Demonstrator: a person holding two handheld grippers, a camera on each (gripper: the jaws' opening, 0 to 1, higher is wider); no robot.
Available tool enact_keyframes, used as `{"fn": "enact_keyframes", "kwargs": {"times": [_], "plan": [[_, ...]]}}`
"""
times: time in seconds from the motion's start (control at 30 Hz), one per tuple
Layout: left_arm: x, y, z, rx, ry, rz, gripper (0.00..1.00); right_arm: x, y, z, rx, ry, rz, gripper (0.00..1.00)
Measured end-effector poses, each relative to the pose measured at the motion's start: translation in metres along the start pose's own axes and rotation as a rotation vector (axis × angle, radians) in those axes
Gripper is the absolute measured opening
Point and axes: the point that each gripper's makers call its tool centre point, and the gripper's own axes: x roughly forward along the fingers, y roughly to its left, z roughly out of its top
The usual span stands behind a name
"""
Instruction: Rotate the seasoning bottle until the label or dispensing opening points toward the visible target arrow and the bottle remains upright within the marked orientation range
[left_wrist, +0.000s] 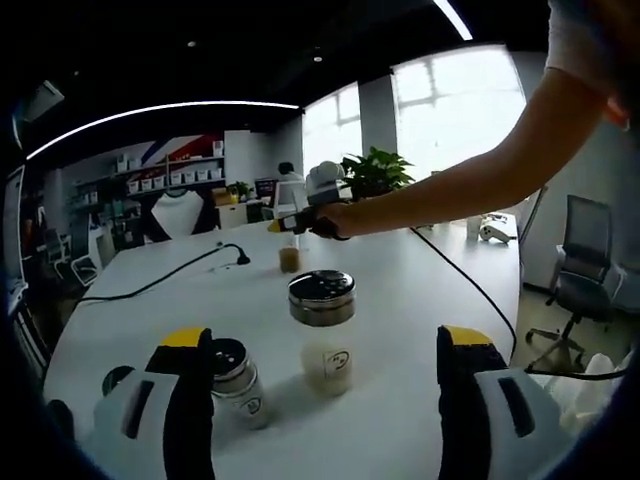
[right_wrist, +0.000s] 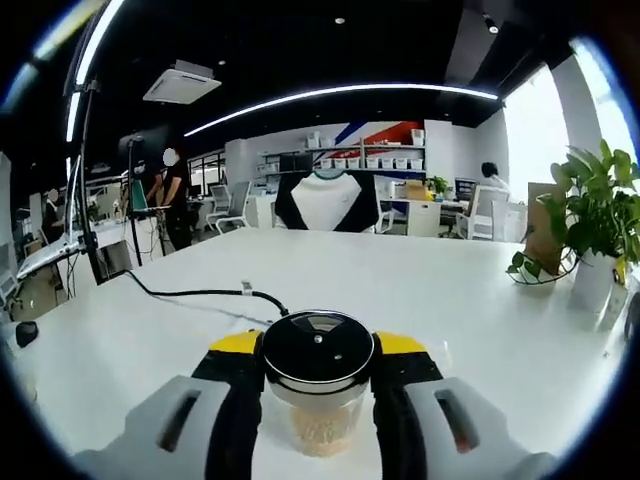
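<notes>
Both jaws of the right gripper (right_wrist: 318, 400) clamp the seasoning bottle (right_wrist: 318, 385) (upright).

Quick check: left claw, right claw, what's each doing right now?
Left claw: open, jaws wide apart either side of two shaker jars, gripping neither.
Right claw: closed on a seasoning bottle, held upright on the table.

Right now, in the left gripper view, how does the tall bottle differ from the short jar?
The tall bottle is larger, with a wide shiny lid; the short jar has a smaller dark lid. The tall bottle stands free; the short jar sits close beside one jaw. Both stand upright and carry labels.
</notes>
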Motion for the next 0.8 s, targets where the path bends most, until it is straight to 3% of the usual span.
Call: {"fn": "enact_keyframes", "kwargs": {"times": [0.33, 0.57, 0.8], "plan": [[-0.002, 0.002, 0.003, -0.004, -0.009, 0.005, 0.98, -0.002, 0.000, 0.003, 0.012, 0.002, -0.022, 0.38], [-0.001, -0.002, 0.005, 0.004, -0.008, 0.003, 0.97, -0.011, -0.006, 0.022, 0.005, -0.053, -0.022, 0.38], [-0.002, -0.010, 0.009, 0.013, -0.014, -0.009, 0.97, -0.021, -0.012, 0.024, -0.016, -0.039, -0.027, 0.38]]}}
